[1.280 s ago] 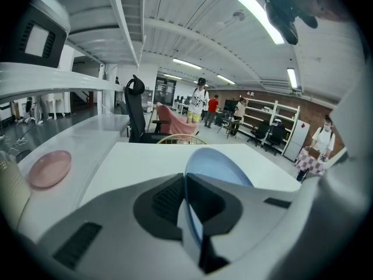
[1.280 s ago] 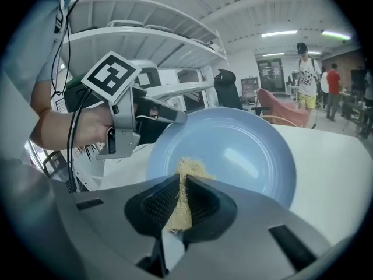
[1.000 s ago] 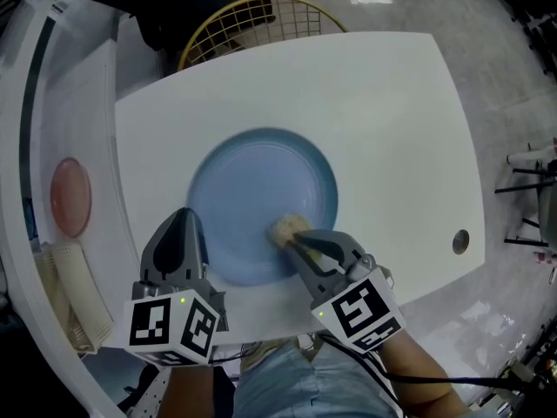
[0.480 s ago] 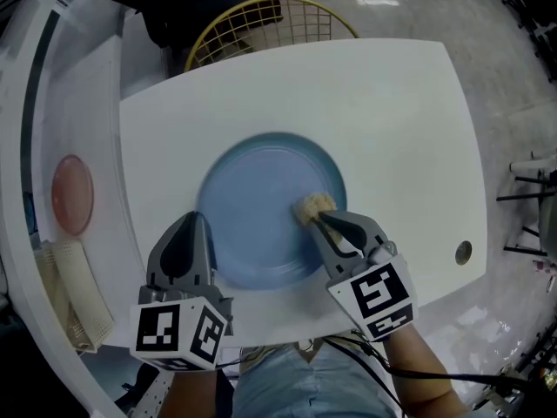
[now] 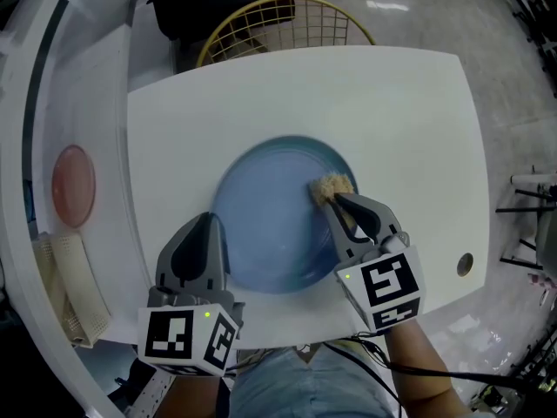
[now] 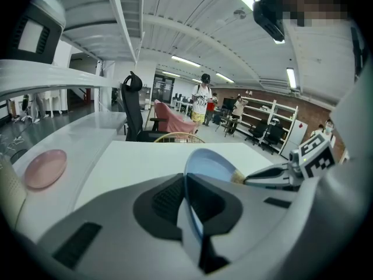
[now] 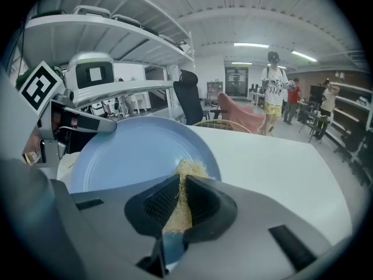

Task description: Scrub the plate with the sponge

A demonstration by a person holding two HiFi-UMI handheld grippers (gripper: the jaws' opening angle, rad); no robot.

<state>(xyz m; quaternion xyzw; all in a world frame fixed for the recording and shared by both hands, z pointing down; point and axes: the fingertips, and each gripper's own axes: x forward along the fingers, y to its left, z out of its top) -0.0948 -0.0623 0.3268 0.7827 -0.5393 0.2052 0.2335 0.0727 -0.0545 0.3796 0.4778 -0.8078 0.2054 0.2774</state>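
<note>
A light blue plate (image 5: 270, 207) lies on the white table (image 5: 392, 120). My left gripper (image 5: 211, 231) is shut on the plate's near-left rim; in the left gripper view the rim (image 6: 191, 214) runs between the jaws. My right gripper (image 5: 338, 203) is shut on a tan sponge (image 5: 331, 186), which presses on the plate's right side close to the rim. In the right gripper view the sponge (image 7: 187, 172) sticks out past the jaws onto the plate (image 7: 128, 153). The left gripper (image 7: 87, 124) shows beyond the plate there.
A pink dish (image 5: 71, 185) and a woven mat (image 5: 74, 294) sit on the side counter at the left. A yellow wire chair (image 5: 278, 24) stands behind the table. A round hole (image 5: 465, 264) is near the table's right front corner. People stand far off.
My right gripper has carried the sponge across the plate, from its near middle out to the right side by the rim. The left gripper keeps its hold on the rim.
</note>
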